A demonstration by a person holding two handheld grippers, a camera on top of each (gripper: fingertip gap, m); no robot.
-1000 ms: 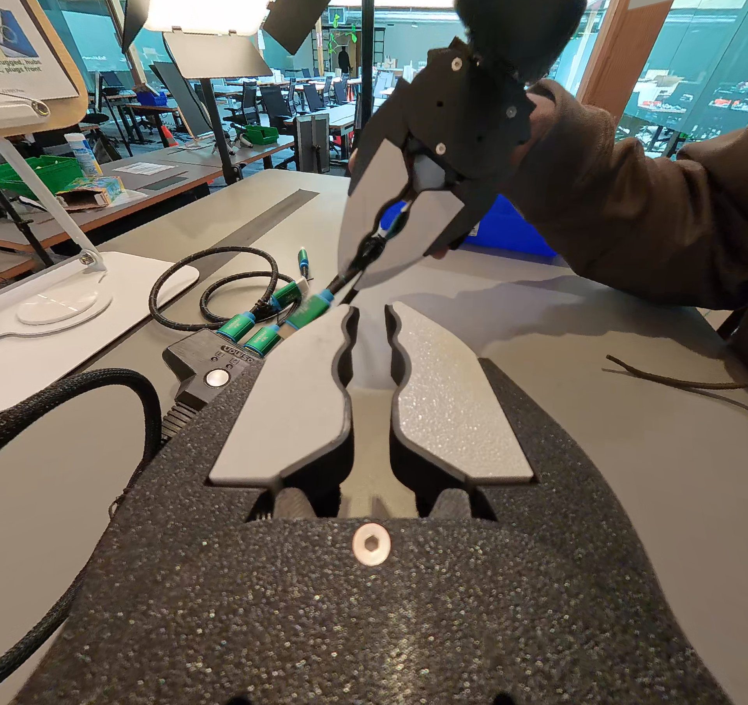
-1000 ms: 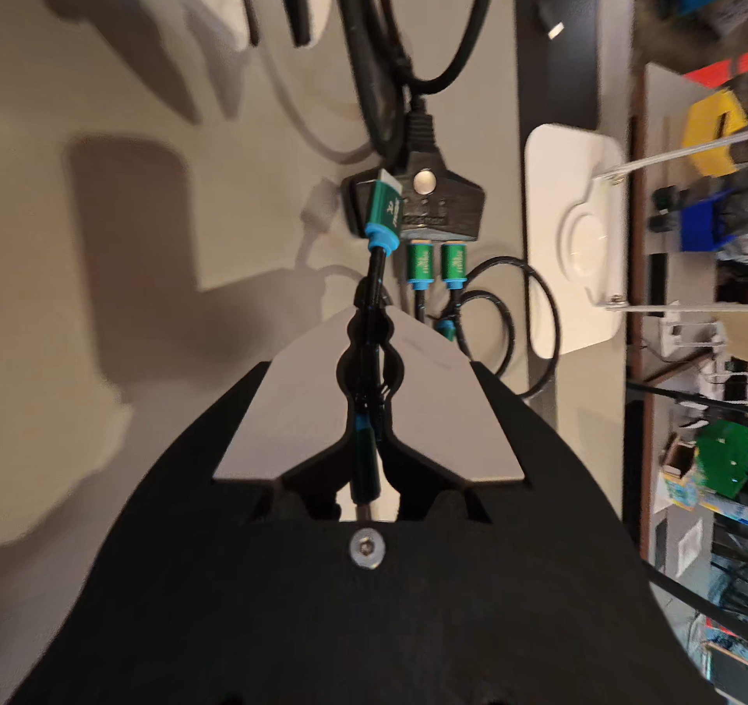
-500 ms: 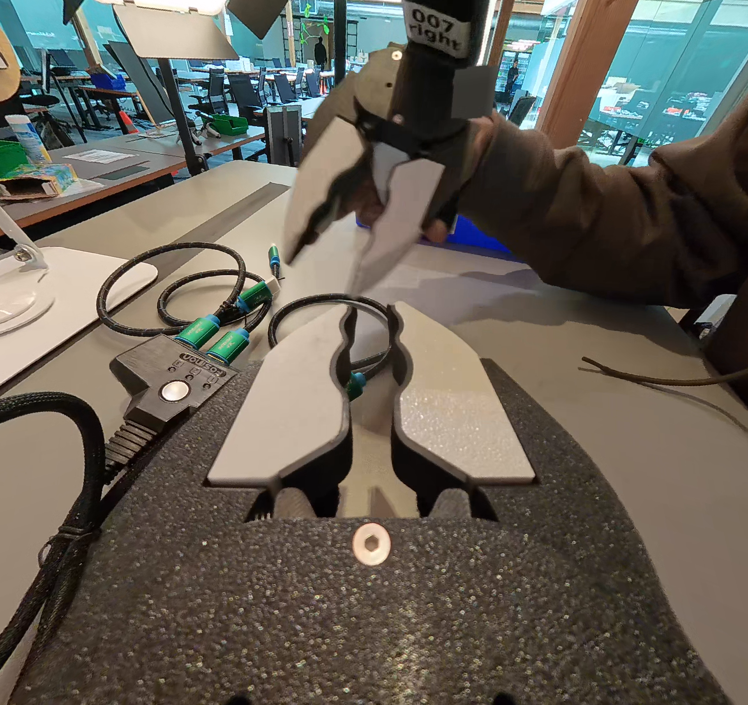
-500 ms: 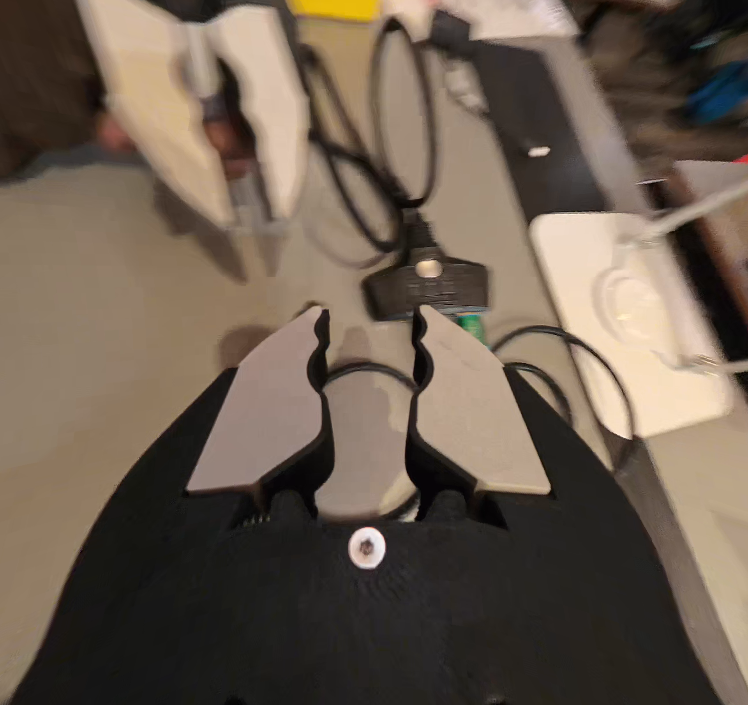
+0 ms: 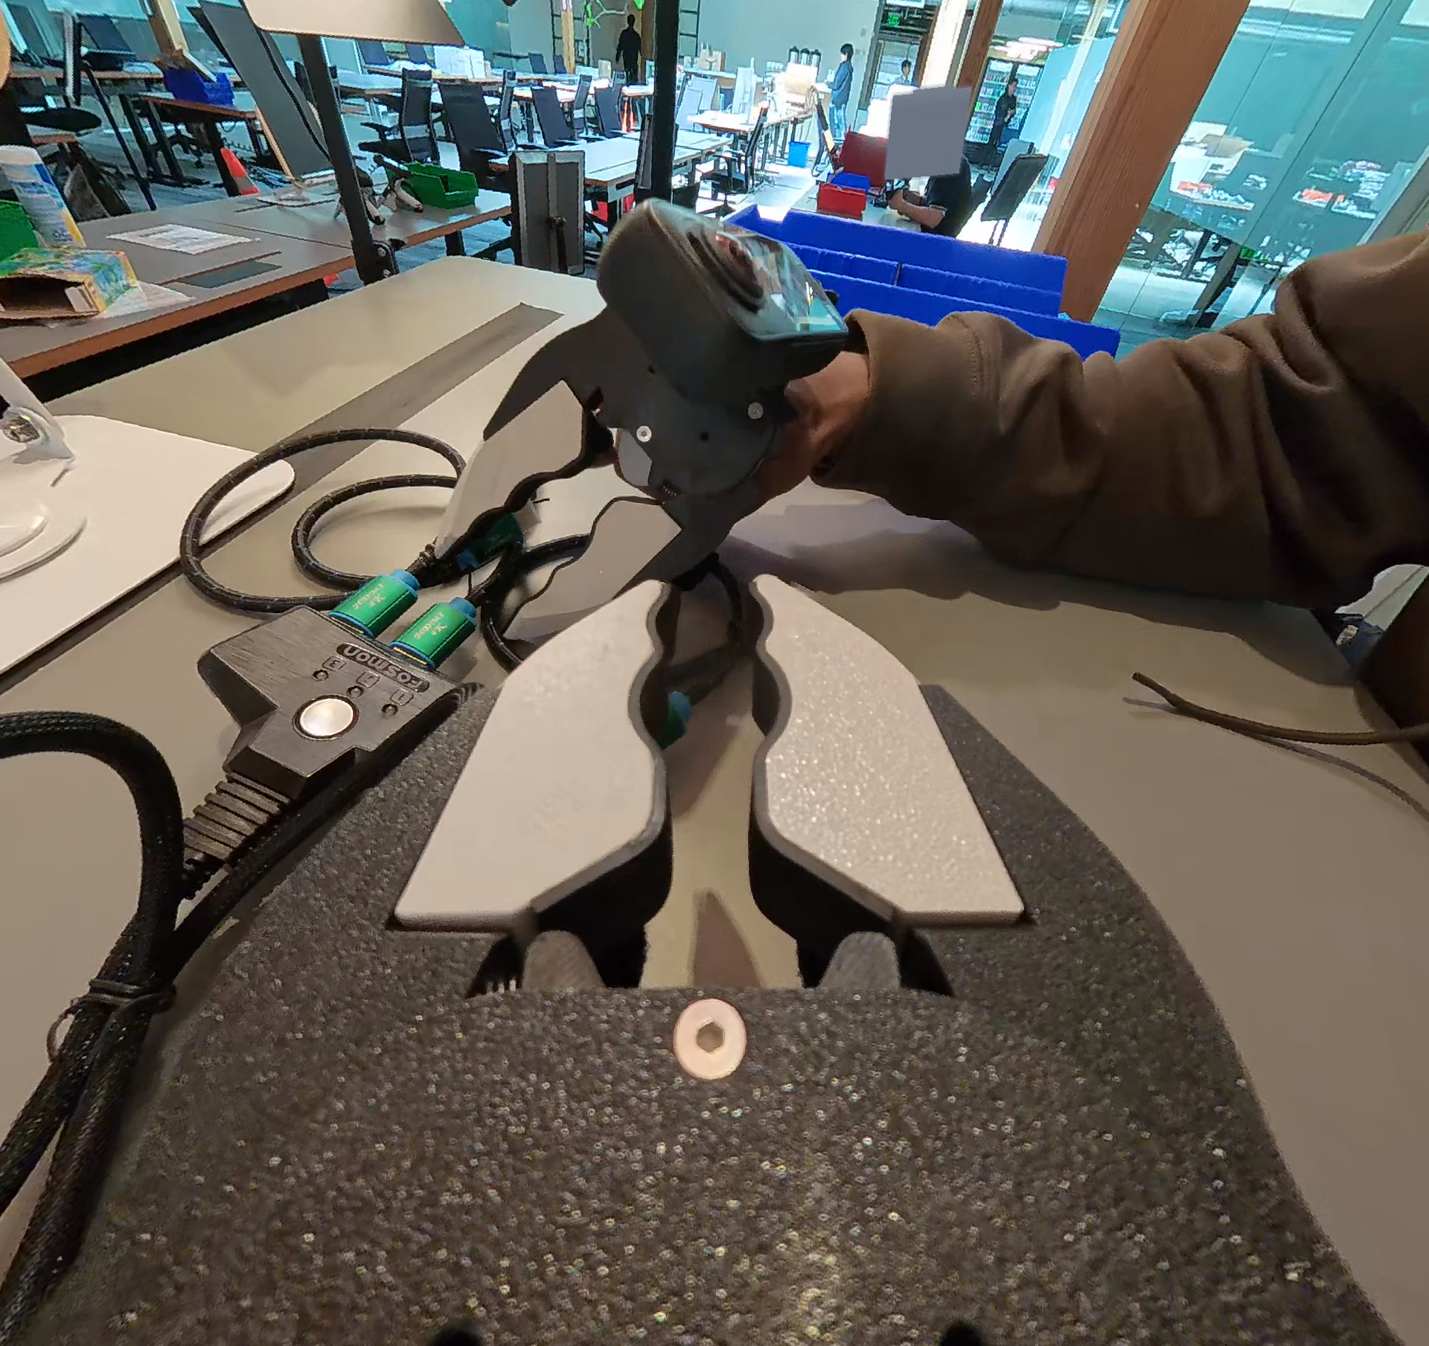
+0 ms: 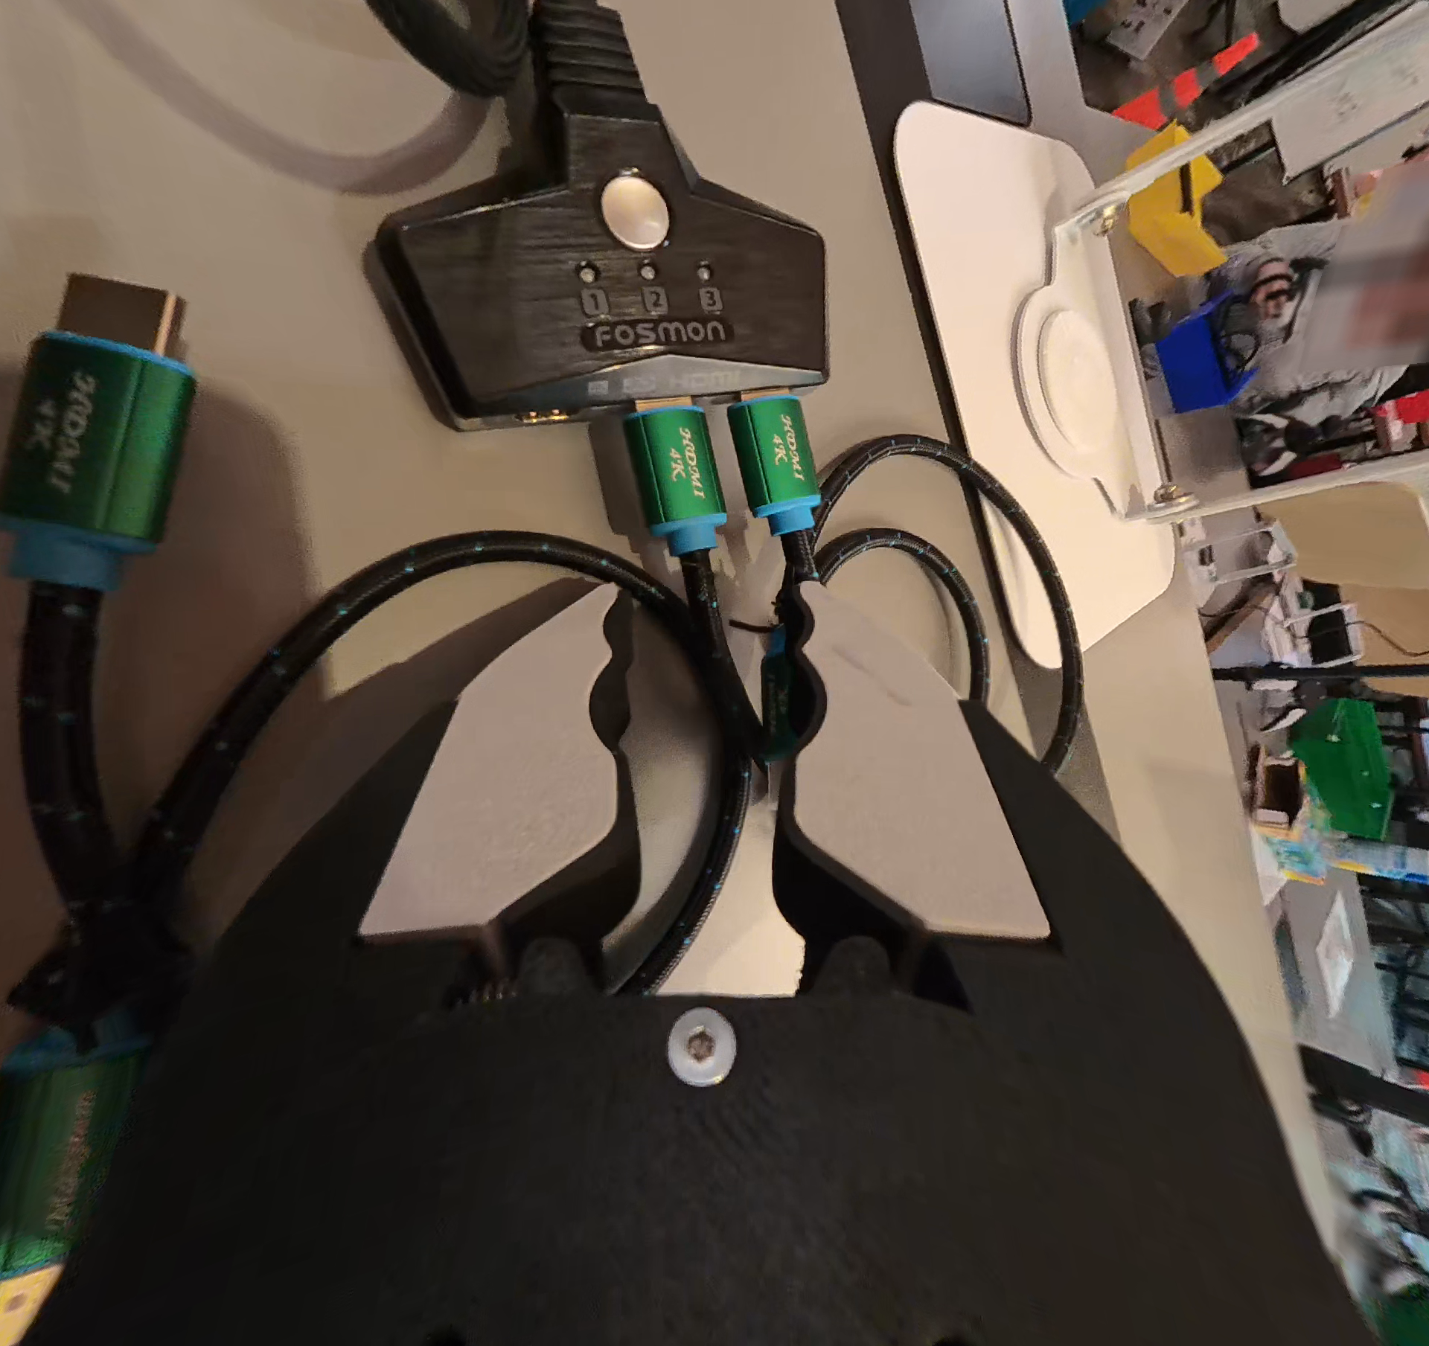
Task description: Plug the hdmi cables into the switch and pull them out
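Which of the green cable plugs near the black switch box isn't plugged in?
The large green plug lying loose on the table left of the switch box, its metal tip bare. The other two green plugs sit side by side in the box's ports.

We list writing on these items:
- black switch box point(image 6: 603, 304): white lettering on its top face
- three green plugs point(image 6: 673, 474): gold script along each side

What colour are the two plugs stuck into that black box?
The plugs are green with blue collars, clearest in the right wrist view.
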